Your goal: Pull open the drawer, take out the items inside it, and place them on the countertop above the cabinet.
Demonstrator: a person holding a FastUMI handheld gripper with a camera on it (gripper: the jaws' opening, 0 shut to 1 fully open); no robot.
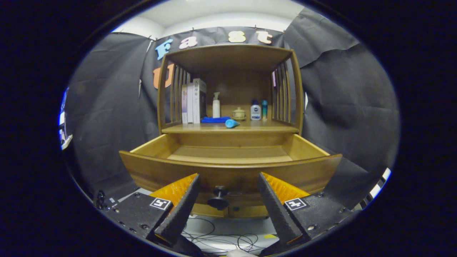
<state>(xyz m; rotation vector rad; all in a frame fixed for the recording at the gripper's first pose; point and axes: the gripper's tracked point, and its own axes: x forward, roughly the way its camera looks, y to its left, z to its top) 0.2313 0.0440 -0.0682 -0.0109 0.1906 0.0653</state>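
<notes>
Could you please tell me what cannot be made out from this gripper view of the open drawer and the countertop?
- Drawer floor nearest the tool: hidden behind the drawer's own front panel, so whether anything lies there is unknown.
- Book titles: too small to read.
- Small pot and two bottles on the countertop: too small to identify contents.
- Cabinet below the drawer: hidden by the drawer front and the open tool's fingers.

The gripper (227, 178) is held level, its jaws spread wide and closed on nothing. The two fingers (182, 203) reach forward, splaying apart toward their tips (each carries a square marker on its base). The gap between the jaws is broad and roughly even-sided.
</notes>
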